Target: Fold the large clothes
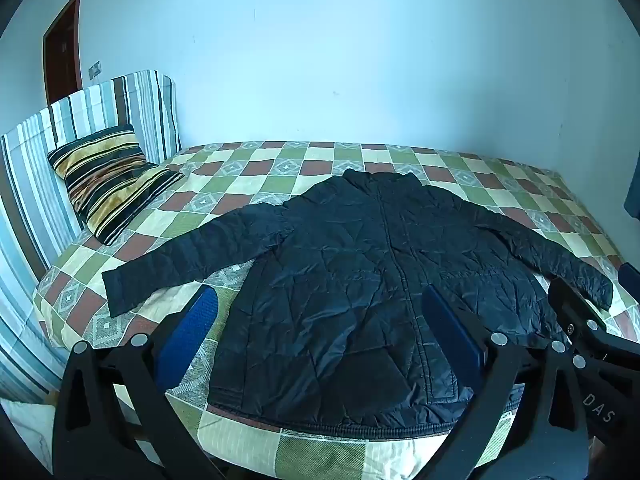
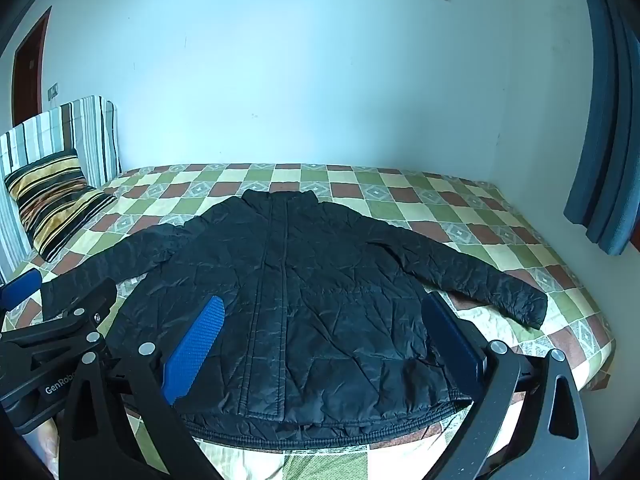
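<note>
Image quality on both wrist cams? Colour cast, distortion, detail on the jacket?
Left wrist: strong blue cast, fisheye bends the bed edge, dark vignette corners; black jacket underexposed, quilting barely readable. Right wrist: same cast and curvature, jacket darker still; nothing motion-blurred.

A checkered bed (image 1: 280, 160) meets a pale blue wall (image 1: 320, 60), striped headboard (image 1: 120, 108) left, blue curtain (image 2: 608, 120) right.

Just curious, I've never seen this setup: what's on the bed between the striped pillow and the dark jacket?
Nothing: only bare checkered bedspread separates the striped pillow from the jacket, seen in both wrist views.
</note>
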Tool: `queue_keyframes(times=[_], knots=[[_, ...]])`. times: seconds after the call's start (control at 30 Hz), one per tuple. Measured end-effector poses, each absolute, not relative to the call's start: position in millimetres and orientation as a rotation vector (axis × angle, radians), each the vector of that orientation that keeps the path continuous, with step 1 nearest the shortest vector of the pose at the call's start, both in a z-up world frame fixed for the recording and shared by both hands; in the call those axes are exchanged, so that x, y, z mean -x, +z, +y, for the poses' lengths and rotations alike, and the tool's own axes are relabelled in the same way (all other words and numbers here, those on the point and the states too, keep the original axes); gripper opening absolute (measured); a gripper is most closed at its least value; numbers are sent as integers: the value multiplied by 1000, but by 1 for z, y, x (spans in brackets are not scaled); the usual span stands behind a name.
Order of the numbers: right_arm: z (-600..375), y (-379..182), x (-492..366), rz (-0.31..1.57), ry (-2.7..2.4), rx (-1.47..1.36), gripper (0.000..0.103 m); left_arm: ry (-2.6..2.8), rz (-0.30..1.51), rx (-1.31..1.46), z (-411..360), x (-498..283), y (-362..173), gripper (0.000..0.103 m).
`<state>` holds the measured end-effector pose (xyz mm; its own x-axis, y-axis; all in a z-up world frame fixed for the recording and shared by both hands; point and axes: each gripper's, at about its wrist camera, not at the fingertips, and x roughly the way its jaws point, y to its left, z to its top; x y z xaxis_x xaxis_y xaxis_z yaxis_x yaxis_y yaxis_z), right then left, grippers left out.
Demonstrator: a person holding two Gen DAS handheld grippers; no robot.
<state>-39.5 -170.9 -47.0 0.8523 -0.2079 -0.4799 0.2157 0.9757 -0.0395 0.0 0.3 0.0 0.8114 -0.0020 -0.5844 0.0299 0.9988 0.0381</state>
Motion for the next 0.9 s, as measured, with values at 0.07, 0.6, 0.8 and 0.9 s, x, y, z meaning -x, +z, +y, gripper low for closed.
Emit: queue_keyframes(times=[0.07, 0.6, 0.8, 0.9], knots=[[-170, -48, 39, 507, -223, -17, 98, -17, 625, -45, 1, 0, 0, 101], [-171, -51, 39, 518, -224, -19, 98, -17, 633, -47, 0, 0, 0, 101], [-172, -51, 40, 519, -224, -19, 98, -16, 634, -48, 0, 0, 0, 101], [-172, -52, 40, 520, -224, -19, 98, -17, 635, -47, 0, -1, 0, 101]])
